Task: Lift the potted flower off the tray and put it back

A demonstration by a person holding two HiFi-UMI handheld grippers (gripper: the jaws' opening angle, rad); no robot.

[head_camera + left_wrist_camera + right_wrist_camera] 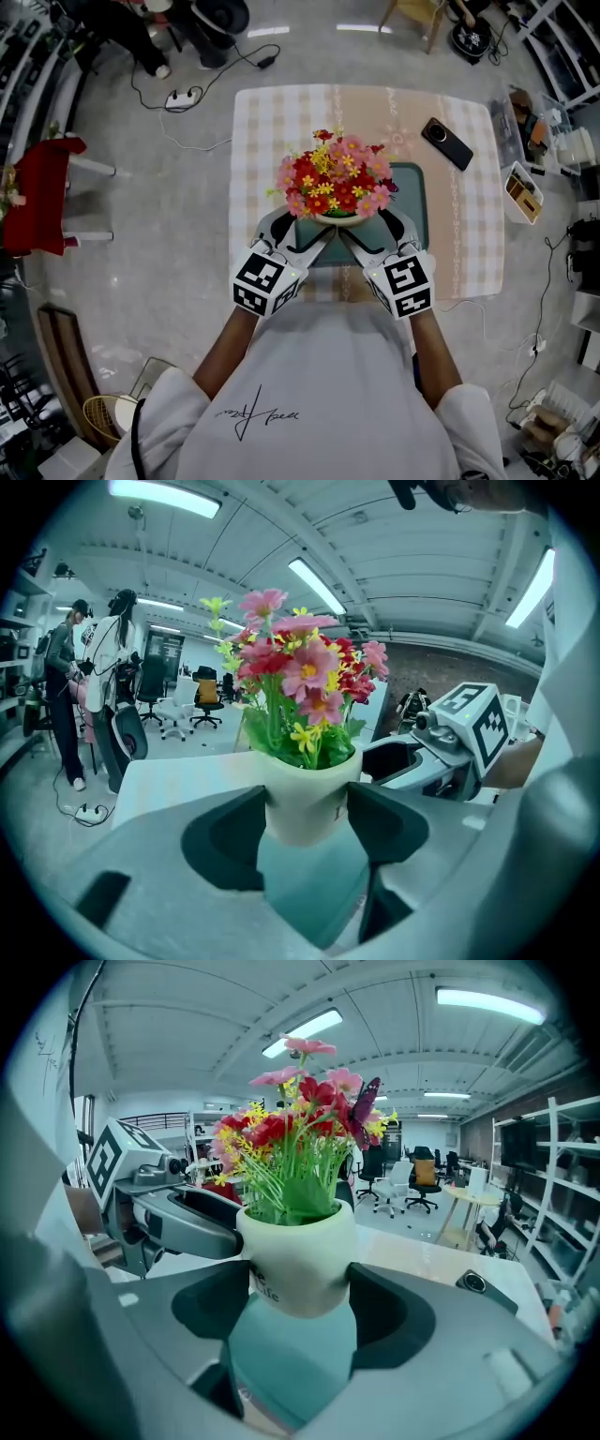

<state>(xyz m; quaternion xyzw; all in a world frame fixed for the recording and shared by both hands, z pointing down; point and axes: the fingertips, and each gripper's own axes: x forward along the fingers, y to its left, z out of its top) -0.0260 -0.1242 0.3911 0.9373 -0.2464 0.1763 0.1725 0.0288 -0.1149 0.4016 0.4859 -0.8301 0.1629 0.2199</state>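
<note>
- Head view: potted flower sits over the left half of the teal tray. The tray lies on the bench, which has a checked cloth. A smartphone lies beyond the tray's far right corner, apart from it.
- Left gripper reaches in from the tray's near left side. The left gripper view shows one jaw pressed to each side of the white pot, below its rim. The jaws are narrowed onto the pot and hold it.
- Right gripper reaches in from the tray's near right side. The right gripper view shows the same: jaws against opposite walls of the pot, clamped on it.
- Both gripper views show teal tray surface directly under the pot's base. I cannot tell whether the base rests on the tray or hangs just clear of it.
- Judgement: a two-gripper hold is in place with the pot upright, so the step is either the start of the lift or the end of the set-down. The frames do not settle which.
- Next move, either way, calls for both grippers to travel together, level and at one rate. The bouquet looks top-heavy, so uneven travel could tip the pot or let it slip between the jaws.
- Keep the pot over the tray and well short of its rim.
</note>
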